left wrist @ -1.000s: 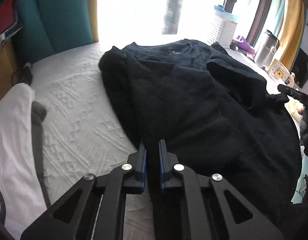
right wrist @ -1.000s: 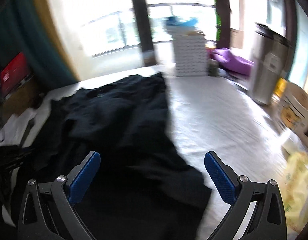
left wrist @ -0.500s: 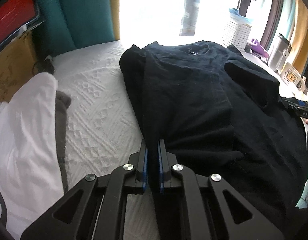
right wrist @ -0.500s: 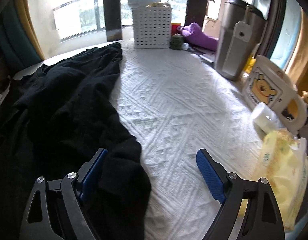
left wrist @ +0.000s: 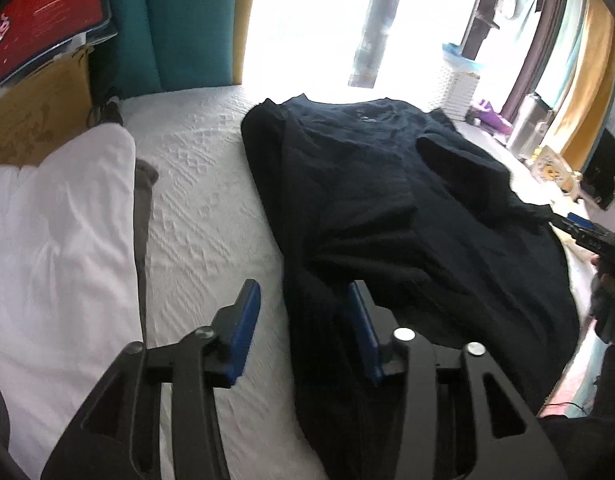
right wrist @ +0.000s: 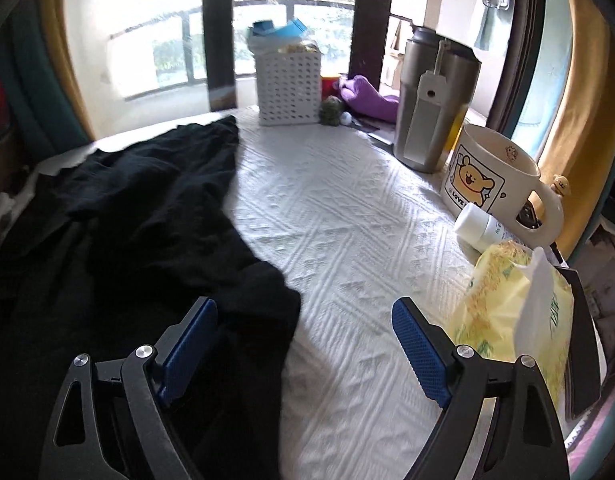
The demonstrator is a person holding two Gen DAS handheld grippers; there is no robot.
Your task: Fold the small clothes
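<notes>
One black T-shirt [left wrist: 387, 208] lies flat on the white bedcover [left wrist: 203, 200], soft, light and limp. The left gripper [left wrist: 303, 328] has just opened over its folded left edge, releasing it. The right gripper [right wrist: 303, 344] stands wide, holding nothing. Better to pinch the hem corners, probably

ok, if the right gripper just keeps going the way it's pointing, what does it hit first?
Probably the white textured bedspread. The right gripper is open and tilted downward; the black T-shirt's edge lies under its left finger, so it might brush that first. Depth is unclear.
</notes>
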